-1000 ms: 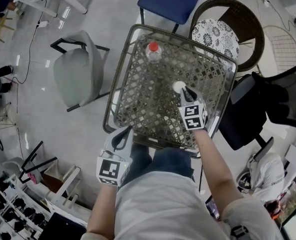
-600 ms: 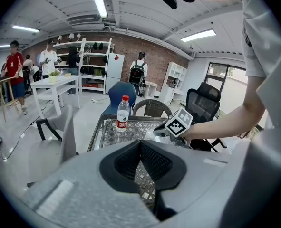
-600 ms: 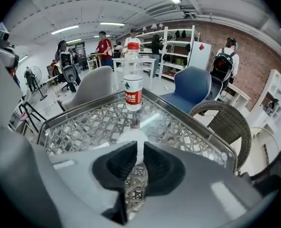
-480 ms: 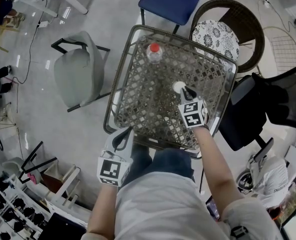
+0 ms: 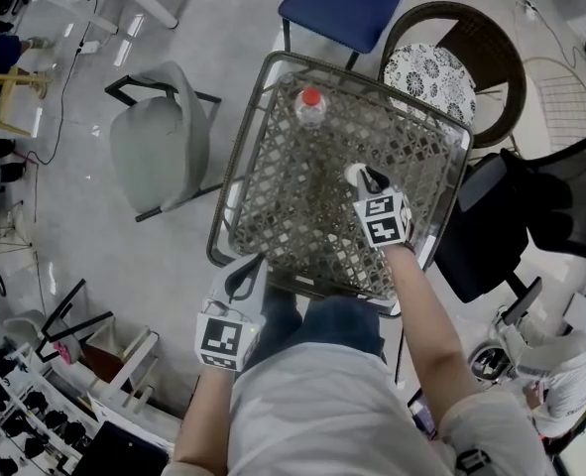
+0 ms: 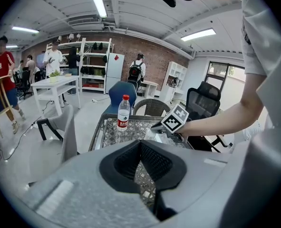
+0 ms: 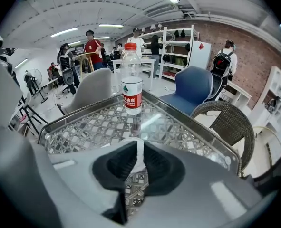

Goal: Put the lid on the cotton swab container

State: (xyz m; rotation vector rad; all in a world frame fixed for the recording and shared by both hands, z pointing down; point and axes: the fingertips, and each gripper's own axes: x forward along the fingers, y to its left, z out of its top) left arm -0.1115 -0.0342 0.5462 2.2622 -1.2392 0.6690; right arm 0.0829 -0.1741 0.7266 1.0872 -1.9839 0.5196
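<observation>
A round white lid (image 5: 353,175) lies at the right side of the glass-topped woven table (image 5: 273,221). My right gripper (image 5: 371,179) is over it and shut on its rim. In the right gripper view the lid (image 7: 139,151) shows as a thin white strip pinched between the dark pads of the right gripper (image 7: 139,161). In the left gripper view a pale see-through thing (image 6: 153,135) shows under the right gripper; I cannot tell if it is the container. My left gripper (image 5: 241,278) hangs at the table's near edge, shut and empty (image 6: 140,144).
A water bottle (image 5: 309,105) with a red cap stands at the table's far side, also in the right gripper view as the bottle (image 7: 131,87). A grey chair (image 5: 159,147), a blue chair (image 5: 347,3), a wicker chair (image 5: 451,62) and a black office chair (image 5: 530,206) ring the table. People stand in the background.
</observation>
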